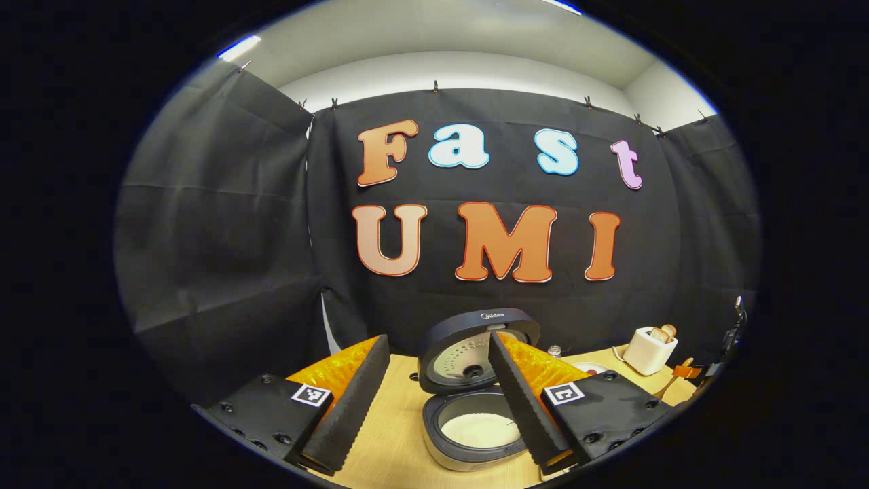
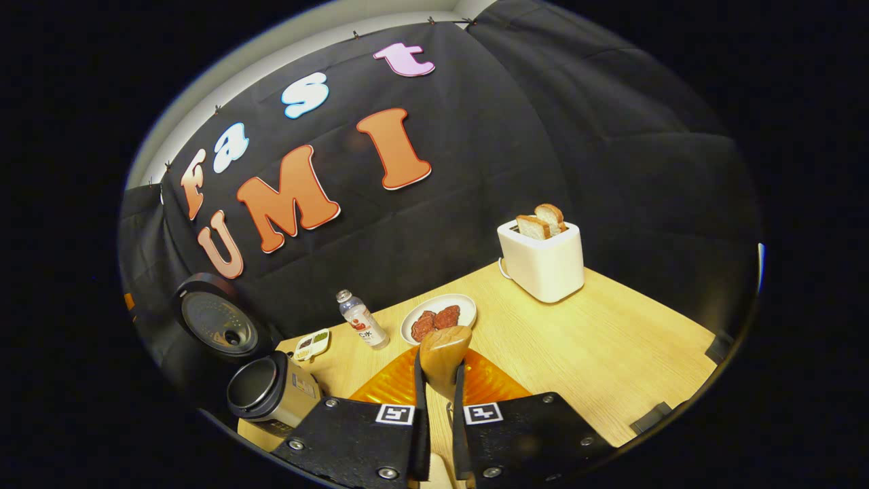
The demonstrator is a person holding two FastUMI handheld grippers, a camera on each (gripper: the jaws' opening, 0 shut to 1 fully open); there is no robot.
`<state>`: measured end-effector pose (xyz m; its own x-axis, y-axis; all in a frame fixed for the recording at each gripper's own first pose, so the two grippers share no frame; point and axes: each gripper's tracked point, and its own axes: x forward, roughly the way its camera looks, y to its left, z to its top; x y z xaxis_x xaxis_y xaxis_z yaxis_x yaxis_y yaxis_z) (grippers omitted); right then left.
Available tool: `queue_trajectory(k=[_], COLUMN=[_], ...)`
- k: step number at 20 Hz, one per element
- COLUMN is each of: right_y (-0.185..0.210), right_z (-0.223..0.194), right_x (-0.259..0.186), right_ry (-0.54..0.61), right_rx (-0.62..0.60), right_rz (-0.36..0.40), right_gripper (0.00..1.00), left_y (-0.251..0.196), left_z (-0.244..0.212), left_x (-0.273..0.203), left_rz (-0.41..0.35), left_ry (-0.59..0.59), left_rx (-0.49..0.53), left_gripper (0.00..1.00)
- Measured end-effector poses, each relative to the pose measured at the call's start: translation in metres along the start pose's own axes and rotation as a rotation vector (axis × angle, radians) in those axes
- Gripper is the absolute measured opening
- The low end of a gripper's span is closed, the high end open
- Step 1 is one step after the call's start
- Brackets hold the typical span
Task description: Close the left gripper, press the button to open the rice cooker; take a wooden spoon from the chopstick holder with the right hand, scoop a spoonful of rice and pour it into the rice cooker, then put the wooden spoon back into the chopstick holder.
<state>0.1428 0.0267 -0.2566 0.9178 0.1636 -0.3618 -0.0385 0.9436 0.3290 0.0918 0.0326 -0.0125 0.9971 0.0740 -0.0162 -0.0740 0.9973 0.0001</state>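
Observation:
The rice cooker (image 1: 475, 435) stands open in the left gripper view, its lid (image 1: 475, 346) raised. A layer of white rice (image 1: 478, 429) lies in the pot. My left gripper (image 1: 438, 407) hovers just in front of the cooker, open, with nothing between its fingers. In the right gripper view my right gripper (image 2: 440, 380) is shut on the wooden spoon (image 2: 445, 353), whose bowl sticks out past the fingertips. The metal chopstick holder (image 2: 268, 390) stands low on the left, close to that gripper. The cooker's lid (image 2: 217, 322) shows behind it.
On the wooden table (image 2: 611, 339) stand a white toaster (image 2: 543, 261) holding bread slices, a plate of red meat (image 2: 440, 318), a small bottle (image 2: 363, 319) and a little dish (image 2: 312, 344). The toaster (image 1: 650, 350) also appears at the right of the left gripper view.

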Motion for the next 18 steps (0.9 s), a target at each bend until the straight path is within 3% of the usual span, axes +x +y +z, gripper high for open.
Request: queue_trajectory(k=[9,15,17,18], right_y=[-0.022,-0.056,-0.065,-0.068], right_z=[-0.029,-0.02,-0.012,-0.006], right_x=[0.012,0.005,-0.005,-0.01], right_ry=[0.053,0.07,0.063,0.057], right_rx=[0.094,0.108,0.069,0.042], right_rz=[0.014,-0.087,-0.119,-0.131], right_gripper=[0.16,0.27,0.36,0.62], left_y=[0.011,0.001,-0.005,-0.007], left_z=[-0.003,-0.001,0.001,0.003], left_x=[-0.006,-0.008,-0.009,-0.008], left_rz=[0.05,0.039,0.03,0.025], left_ry=[0.015,0.019,0.013,0.01], left_rx=[0.034,0.035,0.033,0.03], left_gripper=[1.0,0.99,0.99,0.99])
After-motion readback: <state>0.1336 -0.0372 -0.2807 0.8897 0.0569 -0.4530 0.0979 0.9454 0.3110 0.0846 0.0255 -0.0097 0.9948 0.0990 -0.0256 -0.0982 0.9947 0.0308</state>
